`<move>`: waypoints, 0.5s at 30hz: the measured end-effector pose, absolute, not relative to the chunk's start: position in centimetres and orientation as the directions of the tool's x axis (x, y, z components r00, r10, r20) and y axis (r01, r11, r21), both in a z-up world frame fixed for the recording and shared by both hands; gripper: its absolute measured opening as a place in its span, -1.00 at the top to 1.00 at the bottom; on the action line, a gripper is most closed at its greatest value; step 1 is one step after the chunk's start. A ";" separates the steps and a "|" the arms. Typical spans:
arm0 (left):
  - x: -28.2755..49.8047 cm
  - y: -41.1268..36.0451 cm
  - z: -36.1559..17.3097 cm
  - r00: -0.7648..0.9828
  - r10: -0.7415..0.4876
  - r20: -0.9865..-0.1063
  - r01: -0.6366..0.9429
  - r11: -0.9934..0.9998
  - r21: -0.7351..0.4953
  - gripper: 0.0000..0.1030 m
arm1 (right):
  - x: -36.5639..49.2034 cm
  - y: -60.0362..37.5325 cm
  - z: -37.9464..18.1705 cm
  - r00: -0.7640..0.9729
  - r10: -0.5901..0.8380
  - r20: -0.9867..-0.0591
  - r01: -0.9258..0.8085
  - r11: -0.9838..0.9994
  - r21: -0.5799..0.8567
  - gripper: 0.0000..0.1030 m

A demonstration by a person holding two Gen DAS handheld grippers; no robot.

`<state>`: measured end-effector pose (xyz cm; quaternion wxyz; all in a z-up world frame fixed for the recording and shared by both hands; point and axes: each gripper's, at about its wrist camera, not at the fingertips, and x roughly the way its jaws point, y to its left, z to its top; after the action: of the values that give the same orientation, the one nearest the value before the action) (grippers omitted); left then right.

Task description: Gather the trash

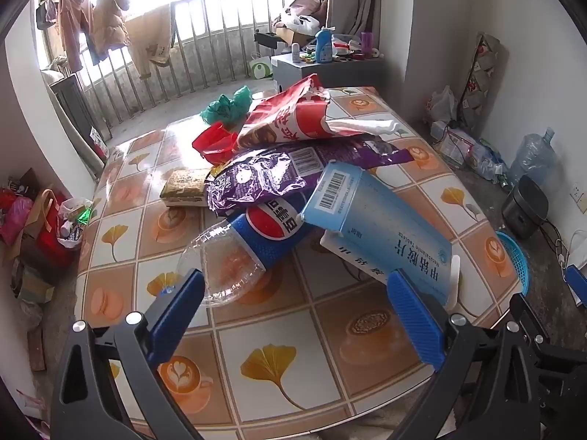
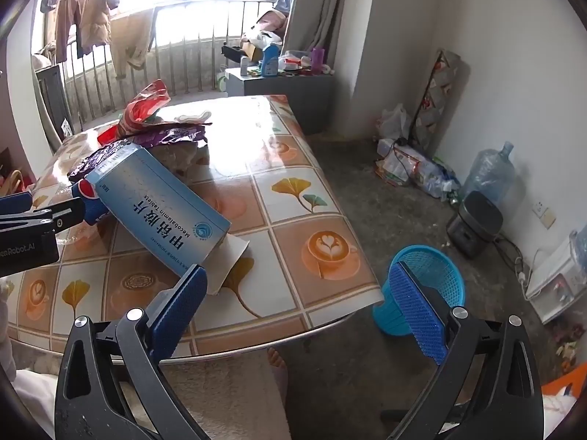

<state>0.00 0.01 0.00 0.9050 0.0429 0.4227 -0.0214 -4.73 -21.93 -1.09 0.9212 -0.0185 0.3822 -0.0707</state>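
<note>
Trash lies heaped at the centre of the left wrist view on a tiled-pattern table (image 1: 286, 352): a crushed Pepsi bottle (image 1: 253, 245) on its side, a blue tablet box (image 1: 378, 234) tilted across it, a purple foil bag (image 1: 279, 172) and a red snack bag (image 1: 293, 117) above them, with a green plastic bag (image 1: 229, 104) at the far edge. Left gripper (image 1: 297, 300) hovers at the bottom of its frame, its 2 blue fingers (image 1: 414, 315) spread wide and empty, the bottle's base just beside 1 of them. Right gripper (image 2: 301, 304) is likewise wide and holds nothing; a blue mesh basket (image 2: 433, 267) stands on the floor in the lower right of its view, beside the table
</note>
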 end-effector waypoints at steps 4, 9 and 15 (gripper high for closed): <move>-0.1 -0.1 0.1 0.645 -0.002 -0.764 0.076 0.995 0.061 -0.89 | -4.8 -21.9 -0.9 0.699 -0.152 -0.699 0.119 0.988 -0.096 -0.85; 0.0 0.0 -0.1 0.642 -0.006 -0.767 0.080 0.995 0.059 -0.89 | -4.7 -21.7 -0.7 0.694 -0.151 -0.704 0.116 0.988 -0.097 -0.85; -0.7 -0.3 0.0 0.638 -0.007 -0.770 0.079 0.995 0.057 -0.89 | -4.8 -21.0 -0.7 0.693 -0.162 -0.702 0.119 0.987 -0.110 -0.85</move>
<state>-0.71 -0.27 -0.02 0.9041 0.0426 0.4245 -0.0238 -4.82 -21.03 -0.67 0.9198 -0.0282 0.3840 -0.0763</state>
